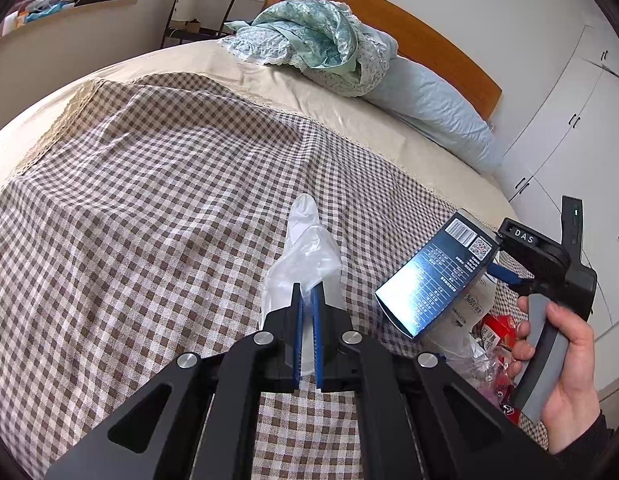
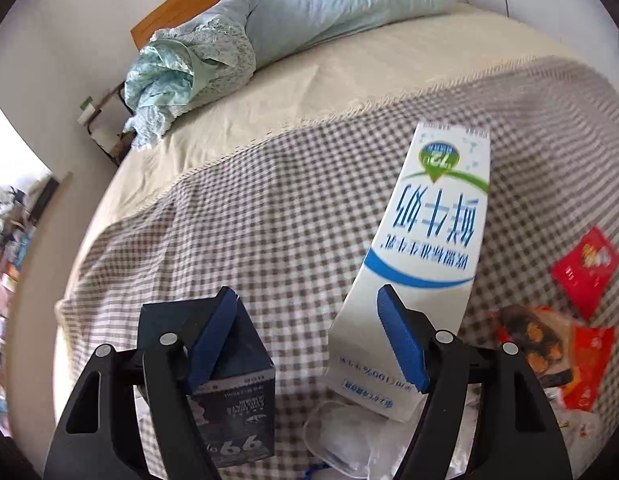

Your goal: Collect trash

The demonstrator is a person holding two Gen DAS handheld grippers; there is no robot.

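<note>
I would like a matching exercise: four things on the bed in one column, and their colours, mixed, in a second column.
Things:
1. box
2. carton
3. bag
4. wrapper

Colours:
A. red
B. clear
C. dark blue
D. white with blue letters

Pairs: 1-C, 2-D, 3-B, 4-A

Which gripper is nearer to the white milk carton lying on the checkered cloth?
Right. The right gripper is open just above the near end of the white milk carton. The left gripper is off to the side, shut on a clear plastic bag.
</note>
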